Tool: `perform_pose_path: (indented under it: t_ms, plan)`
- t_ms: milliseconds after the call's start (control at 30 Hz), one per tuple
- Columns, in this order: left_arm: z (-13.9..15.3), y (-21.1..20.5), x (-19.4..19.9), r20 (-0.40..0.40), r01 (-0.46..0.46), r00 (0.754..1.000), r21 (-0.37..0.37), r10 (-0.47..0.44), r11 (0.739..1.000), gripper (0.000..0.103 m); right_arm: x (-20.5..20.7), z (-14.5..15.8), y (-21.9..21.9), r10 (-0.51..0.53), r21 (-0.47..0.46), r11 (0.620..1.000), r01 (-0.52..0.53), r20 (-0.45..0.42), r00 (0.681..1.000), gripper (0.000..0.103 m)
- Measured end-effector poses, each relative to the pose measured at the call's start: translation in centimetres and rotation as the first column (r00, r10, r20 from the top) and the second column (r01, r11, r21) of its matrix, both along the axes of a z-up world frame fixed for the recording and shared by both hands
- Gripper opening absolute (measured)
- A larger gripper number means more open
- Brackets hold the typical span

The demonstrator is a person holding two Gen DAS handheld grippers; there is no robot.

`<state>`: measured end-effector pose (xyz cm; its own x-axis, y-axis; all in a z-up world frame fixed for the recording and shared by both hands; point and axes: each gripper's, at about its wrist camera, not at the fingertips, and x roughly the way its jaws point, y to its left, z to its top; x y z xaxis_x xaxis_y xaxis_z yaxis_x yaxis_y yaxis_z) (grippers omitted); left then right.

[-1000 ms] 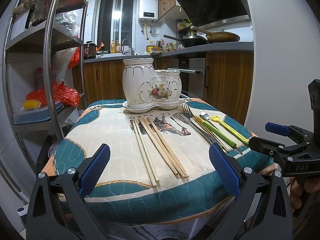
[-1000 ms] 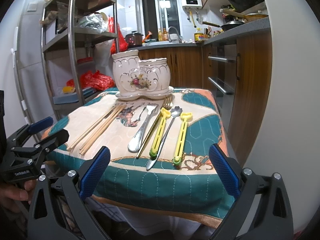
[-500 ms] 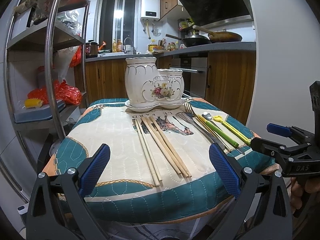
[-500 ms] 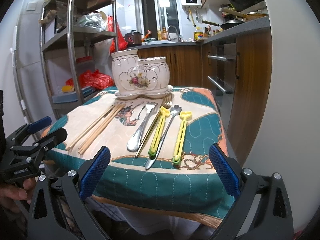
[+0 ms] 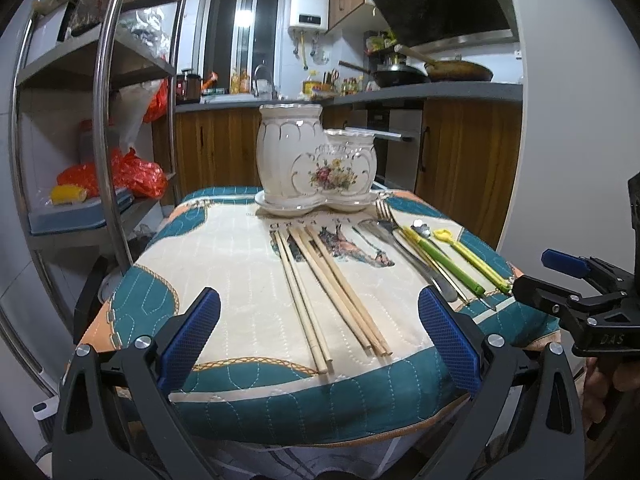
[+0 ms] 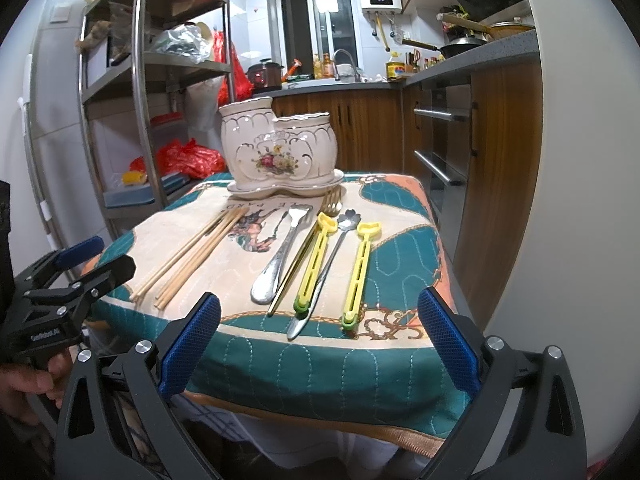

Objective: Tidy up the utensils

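Note:
A white ceramic holder (image 5: 316, 164) (image 6: 280, 152) with two compartments stands on its saucer at the far side of the cloth-covered table (image 5: 224, 264). Several wooden chopsticks (image 5: 332, 292) (image 6: 192, 256) lie in front of it. To their right lie a silver fork (image 6: 280, 256), a gold fork (image 6: 308, 248), a flower-headed spoon (image 6: 324, 272) and two yellow-green tools (image 6: 360, 272). My left gripper (image 5: 320, 336) (image 6: 104, 258) hangs open at the near table edge, before the chopsticks. My right gripper (image 6: 320, 340) (image 5: 540, 274) is open too, just short of the metal utensils' handles. Neither holds anything.
A steel shelf rack (image 5: 108, 128) with red bags stands close on the table's left. Wooden cabinets and an oven front (image 6: 444, 148) run along the right, under a counter with pans (image 5: 456, 70). A white wall (image 6: 568, 200) is at the far right.
Both views have shifted only slightly; the left gripper has drifted a little leftward. Nothing on the table has moved, and both grippers stay open.

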<state>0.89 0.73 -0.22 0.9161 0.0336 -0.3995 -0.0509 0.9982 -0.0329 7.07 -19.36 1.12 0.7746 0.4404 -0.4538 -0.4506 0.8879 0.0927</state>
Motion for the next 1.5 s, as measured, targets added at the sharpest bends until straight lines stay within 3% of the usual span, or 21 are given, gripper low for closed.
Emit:
perform_pose_path:
  t_ms: [67,167,333,567,733,867,1033,1200,1333,1500]
  plan:
    - [0.1,0.5,0.5,-0.025,-0.005,1.000,-0.016,0.004,1.000,0.097,0.3,0.0,-0.2,0.001,0.008,1.000,0.000,-0.008,1.000,0.098]
    - [0.3,1.1,1.5,-0.075,-0.005,0.997,-0.025,0.003,1.000,0.079,0.8,0.2,-0.6,0.008,0.030,1.000,-0.007,-0.032,0.999,0.095]
    - [0.9,2.5,4.2,-0.151,0.007,0.988,-0.025,-0.010,1.000,0.053,2.1,0.4,-0.4,0.010,0.018,1.000,-0.008,-0.089,0.996,0.069]
    - [0.4,4.8,10.4,-0.329,0.031,0.943,-0.059,-0.049,0.998,0.028,5.1,0.3,0.2,0.020,-0.023,0.999,-0.024,-0.177,0.984,0.050]
    - [-0.8,4.6,12.8,-0.413,0.059,0.907,-0.068,-0.082,0.996,0.026,6.6,0.7,0.2,0.020,-0.077,0.996,-0.037,-0.210,0.977,0.045]
    - [-0.8,4.2,13.5,-0.431,0.061,0.900,-0.039,-0.072,0.997,0.026,7.8,0.6,-0.2,0.025,-0.088,0.995,-0.049,-0.252,0.967,0.043]
    - [-0.9,4.5,14.2,-0.463,0.049,0.885,-0.023,-0.055,0.999,0.026,10.0,0.3,-0.1,0.021,-0.106,0.993,-0.056,-0.308,0.951,0.032]
    - [-0.7,4.4,14.5,-0.491,0.074,0.869,0.016,-0.057,0.997,0.025,12.0,0.0,0.7,0.037,-0.136,0.986,-0.096,-0.384,0.923,0.030]
    - [-0.4,4.4,15.3,-0.539,0.100,0.839,0.025,-0.071,0.995,0.025,13.3,0.2,1.7,0.031,-0.216,0.967,-0.134,-0.421,0.906,0.026]
    - [0.1,4.4,16.5,-0.628,0.175,0.771,0.053,-0.104,0.983,0.025,15.3,0.7,3.3,0.034,-0.333,0.911,-0.244,-0.529,0.848,0.026]
